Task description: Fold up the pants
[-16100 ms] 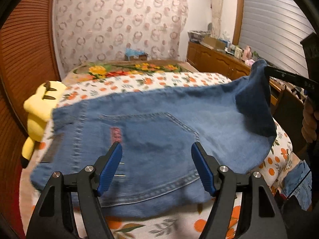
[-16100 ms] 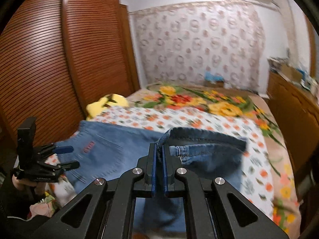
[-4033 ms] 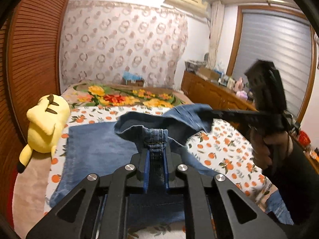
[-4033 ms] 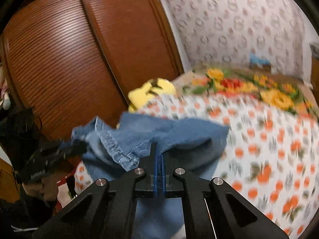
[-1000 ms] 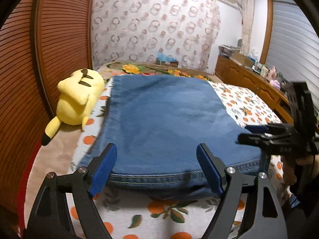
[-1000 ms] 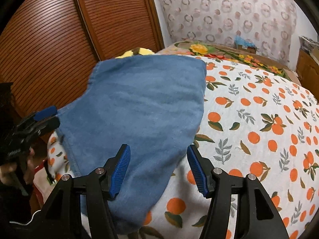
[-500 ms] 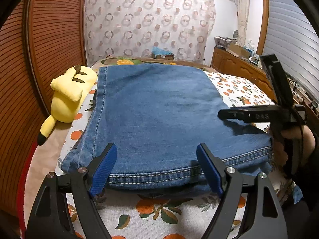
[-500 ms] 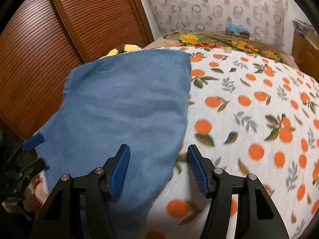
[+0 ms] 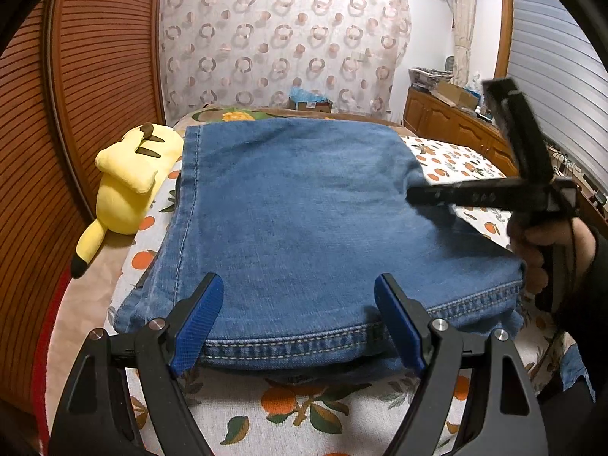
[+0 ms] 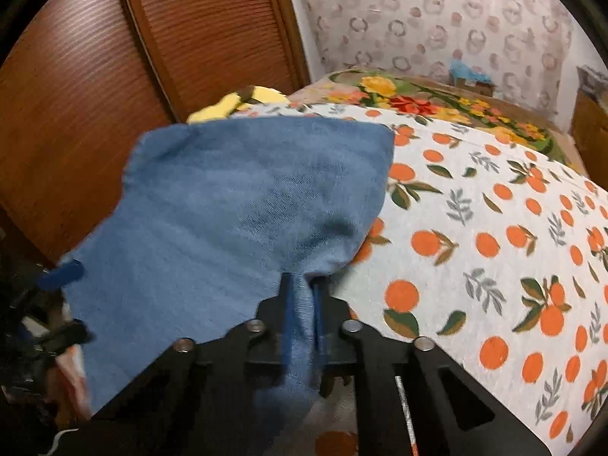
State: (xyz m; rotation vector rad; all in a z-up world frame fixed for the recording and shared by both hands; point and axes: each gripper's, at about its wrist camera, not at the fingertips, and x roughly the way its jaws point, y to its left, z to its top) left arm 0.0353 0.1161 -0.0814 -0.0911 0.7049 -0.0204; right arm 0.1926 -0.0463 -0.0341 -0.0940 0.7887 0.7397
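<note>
At the near edge of the bed, the left claw (image 9: 296, 319) stands wide, its blue-padded fingers (image 9: 197, 319) spread over the stitched hem of the folded blue denim pants (image 9: 304, 212) and gripping nothing. The pants lie flat in a thick rectangle on the white bedsheet printed with oranges and green leaves (image 10: 475, 250), one side seam running away along the left.

At the pants' right edge, the right claw (image 10: 302, 296) has just been closing, and its narrow blue pads now pinch a bunched ridge of denim, so the cloth rises in a small peak toward it. In the left view that tool shows as a blurred black bar reaching over the fabric, held by a hand in a dark sleeve (image 9: 543, 243).

Just beside the pants on the left, a yellow plush toy with black-tipped ears and tail (image 9: 129, 186) lies against the brown slatted wardrobe doors (image 9: 76, 114). Farther back a flowered blanket (image 10: 418, 102) covers the head of the bed, beneath a wall hanging patterned with rings (image 9: 281, 38).
</note>
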